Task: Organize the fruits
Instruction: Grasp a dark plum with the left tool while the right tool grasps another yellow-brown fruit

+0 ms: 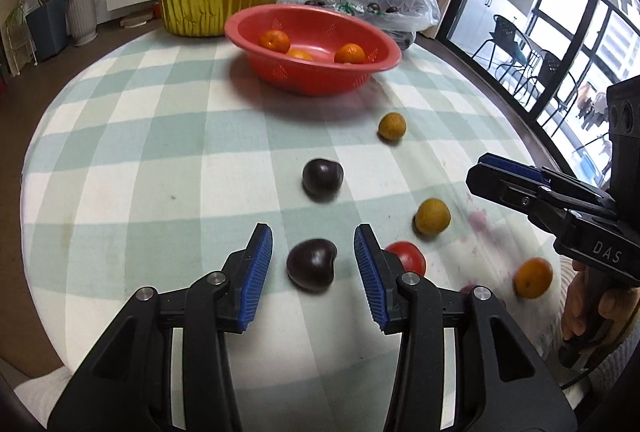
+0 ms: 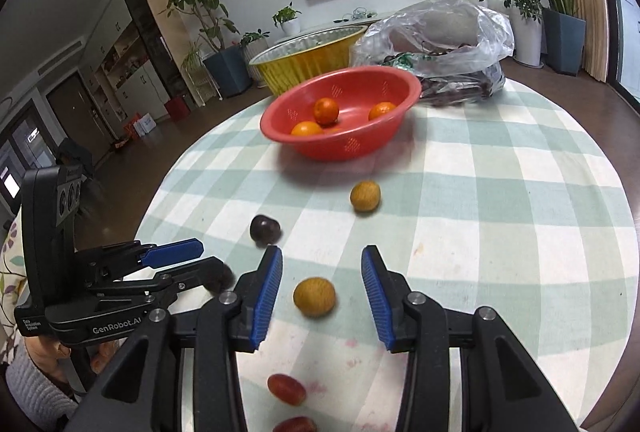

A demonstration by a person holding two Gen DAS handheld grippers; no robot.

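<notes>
Low centre in the left view, the left gripper [image 1: 313,268] gapes around a dark plum [image 1: 311,263], not touching. The right gripper [image 2: 321,290] likewise brackets a yellow fruit [image 2: 314,297], unclenched. Round fruit may squirt out if pinched off-centre. Upper centre, the red bowl [image 1: 372,32] holds oranges [image 1: 274,41]

In the right wrist view a dark round cherry [image 2: 222,278] is largely hidden behind the black left gripper [image 2: 188,258], and a red oval grape [image 2: 297,425] is cut off by the bottom edge.
</notes>
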